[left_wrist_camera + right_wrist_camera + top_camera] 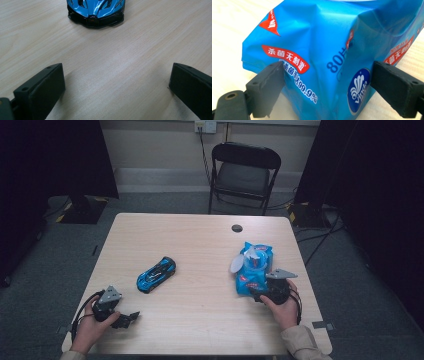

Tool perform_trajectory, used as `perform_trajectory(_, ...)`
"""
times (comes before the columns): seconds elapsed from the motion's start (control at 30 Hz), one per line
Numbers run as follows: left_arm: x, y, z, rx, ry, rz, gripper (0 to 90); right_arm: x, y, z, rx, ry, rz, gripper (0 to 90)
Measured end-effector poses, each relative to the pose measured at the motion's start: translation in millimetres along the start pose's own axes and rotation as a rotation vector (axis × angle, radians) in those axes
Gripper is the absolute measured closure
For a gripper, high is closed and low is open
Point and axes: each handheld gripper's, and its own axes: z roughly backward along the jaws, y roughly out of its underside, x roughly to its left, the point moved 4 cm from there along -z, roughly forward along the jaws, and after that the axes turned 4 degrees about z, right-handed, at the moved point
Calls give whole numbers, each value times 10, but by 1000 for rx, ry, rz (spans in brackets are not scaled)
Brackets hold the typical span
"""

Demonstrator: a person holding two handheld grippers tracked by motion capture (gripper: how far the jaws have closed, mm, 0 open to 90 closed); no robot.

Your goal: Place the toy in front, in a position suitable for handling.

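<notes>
A blue and black toy car (156,274) sits left of the table's middle. In the left gripper view its nose (95,11) faces me from just beyond the jaws. My left gripper (127,318) (116,85) rests near the front left corner, open, with bare wood between its jaws. A blue pack of wet wipes (254,267) (324,37) lies at the right, its white flap lifted. My right gripper (255,292) (328,82) is at the pack's near end, and both jaws press into its creased sides.
The light wooden table (200,235) has a round dark cable hole (237,228) near its far edge. A black folding chair (245,170) stands behind the table. Dark curtains hang on both sides, and cables run across the floor at the right.
</notes>
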Motion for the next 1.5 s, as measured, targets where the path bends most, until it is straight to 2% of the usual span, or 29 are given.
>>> perform_trajectory(0.87,0,0,0,0,0,0,0,-163,-176,-250,-1,0,-30,91)
perform_trajectory(0.97,0,0,0,0,0,0,0,-167,-160,-229,0,-15,-32,103)
perform_trajectory(1.1,0,0,0,0,0,0,0,-150,-106,-151,8,-25,11,137)
perform_trajectory(1.27,0,0,0,0,0,0,0,-134,45,-35,32,-62,31,136)
perform_trajectory(1.5,0,0,0,0,0,0,0,-97,257,131,73,-88,53,136)
